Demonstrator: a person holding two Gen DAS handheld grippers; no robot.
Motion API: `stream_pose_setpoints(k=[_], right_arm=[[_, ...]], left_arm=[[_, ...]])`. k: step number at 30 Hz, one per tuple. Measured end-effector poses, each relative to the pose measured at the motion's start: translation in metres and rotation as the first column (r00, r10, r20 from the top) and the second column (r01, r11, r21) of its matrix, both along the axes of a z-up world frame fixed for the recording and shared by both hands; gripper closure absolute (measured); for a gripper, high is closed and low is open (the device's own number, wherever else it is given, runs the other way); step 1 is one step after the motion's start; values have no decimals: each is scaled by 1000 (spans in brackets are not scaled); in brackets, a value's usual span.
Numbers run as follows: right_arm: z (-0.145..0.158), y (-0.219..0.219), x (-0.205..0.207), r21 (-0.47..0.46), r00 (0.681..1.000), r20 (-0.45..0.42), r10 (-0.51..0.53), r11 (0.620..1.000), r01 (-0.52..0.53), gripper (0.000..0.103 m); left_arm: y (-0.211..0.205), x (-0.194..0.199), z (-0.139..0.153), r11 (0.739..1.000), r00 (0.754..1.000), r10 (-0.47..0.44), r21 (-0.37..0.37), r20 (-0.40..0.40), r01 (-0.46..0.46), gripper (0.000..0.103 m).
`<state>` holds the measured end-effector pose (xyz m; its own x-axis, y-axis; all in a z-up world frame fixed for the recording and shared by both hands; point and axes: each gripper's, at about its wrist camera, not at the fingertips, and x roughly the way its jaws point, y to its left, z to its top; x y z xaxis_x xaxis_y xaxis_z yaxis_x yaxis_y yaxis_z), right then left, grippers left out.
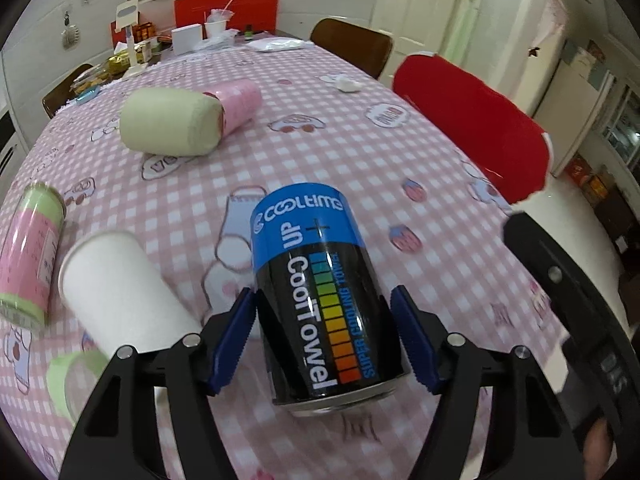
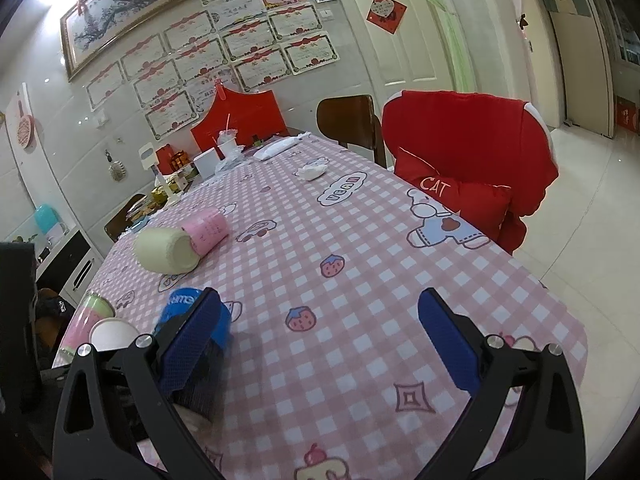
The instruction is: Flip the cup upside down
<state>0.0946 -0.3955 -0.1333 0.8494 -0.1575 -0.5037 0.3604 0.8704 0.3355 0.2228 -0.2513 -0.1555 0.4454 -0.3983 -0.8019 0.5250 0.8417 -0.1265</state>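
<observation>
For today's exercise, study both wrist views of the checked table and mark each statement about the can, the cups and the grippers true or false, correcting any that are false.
1. The black and blue can sits between the left gripper fingers. True.
2. The right gripper holds a cup. False: its open jaws hold nothing.
3. The white paper cup lies left of the can. True.
4. The tablecloth is plain green. False: it is pink and white checked.
5. A pale green cup lies on its side farther back. True.
</observation>
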Motion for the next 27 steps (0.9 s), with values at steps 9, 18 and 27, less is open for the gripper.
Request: stream_pose_setpoints(k=[9,18,27], right_arm=[[-3,27,-23,-1,998,-41,47,999,-47,8],[-1,44,-28,26,993,-82,84,996,-82,8],[7,53,-22,62,989,-93,111,992,-106,8]], left_arm=[[26,-47,-4,999,998,-52,0,17,52,35],[39,-58,-5,997,997,-78,-22,9,78,35],[59,-49,0,994,996,-67,-94,-58,61,24]])
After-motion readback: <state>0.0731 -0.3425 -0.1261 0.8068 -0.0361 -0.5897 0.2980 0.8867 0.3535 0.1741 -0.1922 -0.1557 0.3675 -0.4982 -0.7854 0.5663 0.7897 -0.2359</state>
